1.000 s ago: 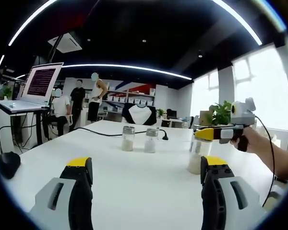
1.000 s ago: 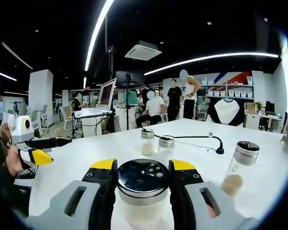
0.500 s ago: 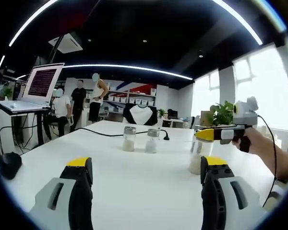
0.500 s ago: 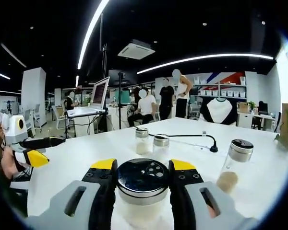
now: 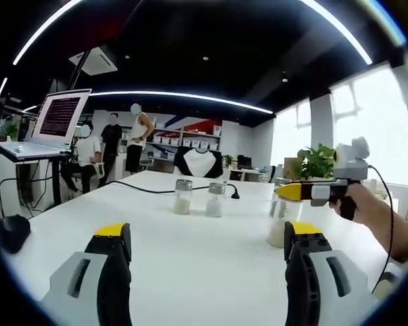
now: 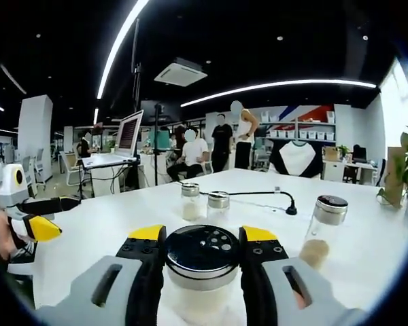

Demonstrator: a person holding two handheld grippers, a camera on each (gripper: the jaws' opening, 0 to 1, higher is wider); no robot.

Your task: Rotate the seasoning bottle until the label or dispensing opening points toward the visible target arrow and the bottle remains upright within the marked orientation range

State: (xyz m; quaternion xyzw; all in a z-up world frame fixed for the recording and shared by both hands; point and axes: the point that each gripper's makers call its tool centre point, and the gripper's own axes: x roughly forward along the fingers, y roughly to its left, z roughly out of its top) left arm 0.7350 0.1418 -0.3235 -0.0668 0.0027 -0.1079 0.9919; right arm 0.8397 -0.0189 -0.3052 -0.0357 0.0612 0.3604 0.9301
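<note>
While our right gripper has its jaws clamped on the dark perforated cap of the seasoning bottle, which stands upright on the near white surface, our left gripper hangs with jaws apart over bare surface. Two small shakers stand farther off, a third shaker to the right

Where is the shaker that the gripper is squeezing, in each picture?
Left gripper view: the squeezed shaker stands at right on the white table, pinched by the right gripper.
Right gripper view: it sits bottom centre, between the jaws.
Shared landmark: the pair of small shakers farther back.
</note>
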